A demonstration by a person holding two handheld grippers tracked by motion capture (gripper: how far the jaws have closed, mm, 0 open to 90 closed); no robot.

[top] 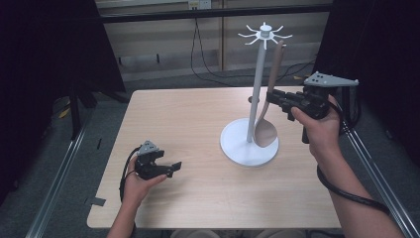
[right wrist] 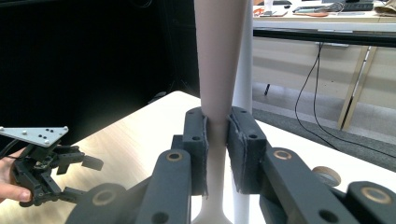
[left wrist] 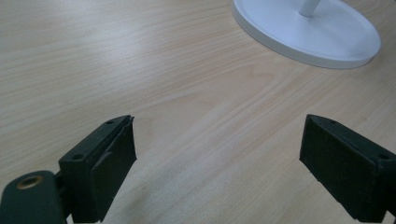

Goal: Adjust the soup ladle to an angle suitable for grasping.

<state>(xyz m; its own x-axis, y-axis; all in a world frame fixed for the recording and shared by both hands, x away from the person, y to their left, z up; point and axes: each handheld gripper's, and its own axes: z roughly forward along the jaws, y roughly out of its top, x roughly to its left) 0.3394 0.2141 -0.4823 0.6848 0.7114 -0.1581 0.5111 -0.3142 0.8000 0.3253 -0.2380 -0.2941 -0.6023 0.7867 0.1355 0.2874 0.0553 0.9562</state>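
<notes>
While the left gripper (top: 168,168) hovers low over the near left part of the wooden table (top: 188,124), its jaws stand wide apart with nothing between them. A hand (top: 136,186) holds it from the bottom edge of the high view, and a black cable (top: 125,171) loops beside the wrist. From the left gripper view, bare tabletop lies between the two black jaws, and the rim of a white round base (left wrist: 308,32) sits well ahead.

Right of the table's middle stands a white utensil stand (top: 257,89), a tall pole on that round base with a ring of hooks (top: 265,34) at the top. A wooden spoon (top: 267,121) hangs beside the pole, handle up near the hooks and bowl down over the base.

Farther right, the right gripper (top: 273,99), held by the other hand (top: 319,126), is clamped on the spoon's handle about halfway up. The right gripper view shows both pads (right wrist: 240,144) pressed against the handle's narrow neck, the pole just behind it.
</notes>
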